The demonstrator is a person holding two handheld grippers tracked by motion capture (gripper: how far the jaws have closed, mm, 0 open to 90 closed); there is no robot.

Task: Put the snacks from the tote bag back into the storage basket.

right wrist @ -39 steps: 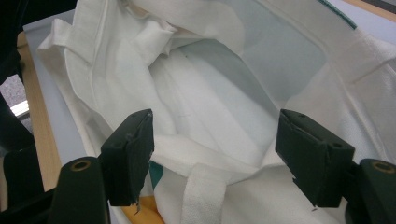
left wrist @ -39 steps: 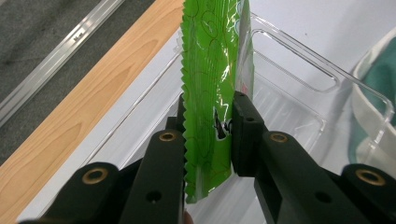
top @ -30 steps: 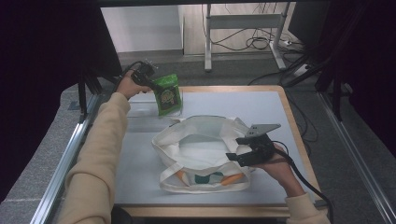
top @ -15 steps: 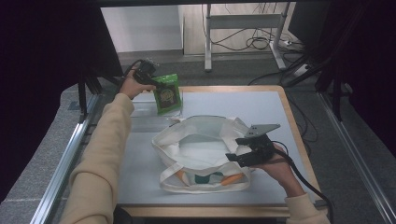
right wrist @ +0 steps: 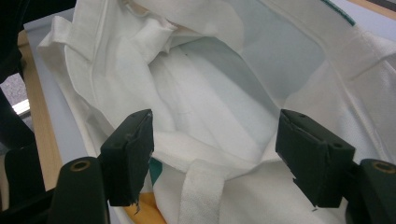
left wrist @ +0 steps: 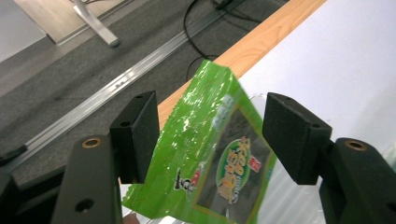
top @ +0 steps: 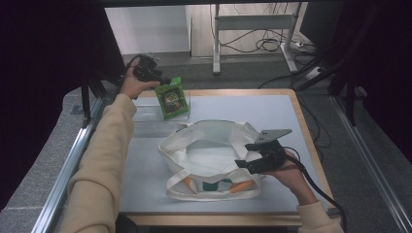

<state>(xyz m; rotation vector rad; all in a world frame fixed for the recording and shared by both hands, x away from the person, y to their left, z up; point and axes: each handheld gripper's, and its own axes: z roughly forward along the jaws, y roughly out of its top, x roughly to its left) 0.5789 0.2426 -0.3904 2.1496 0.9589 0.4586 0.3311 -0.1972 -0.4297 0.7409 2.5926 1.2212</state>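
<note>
L gripper (left wrist: 210, 140) jaws have just been opening: now wide, green snack packet (left wrist: 210, 154) between them, pads not pressing, prob. released upright in clear tray (top: 160, 116). R gripper (right wrist: 215, 154) jaws wide over white tote bag (right wrist: 201, 93) rim, gripping nothing, mouth kept clear for loading.

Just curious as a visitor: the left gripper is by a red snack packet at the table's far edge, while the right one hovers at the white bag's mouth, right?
Not quite: the snack packet is green, as the left gripper view shows. The rest stands.
</note>
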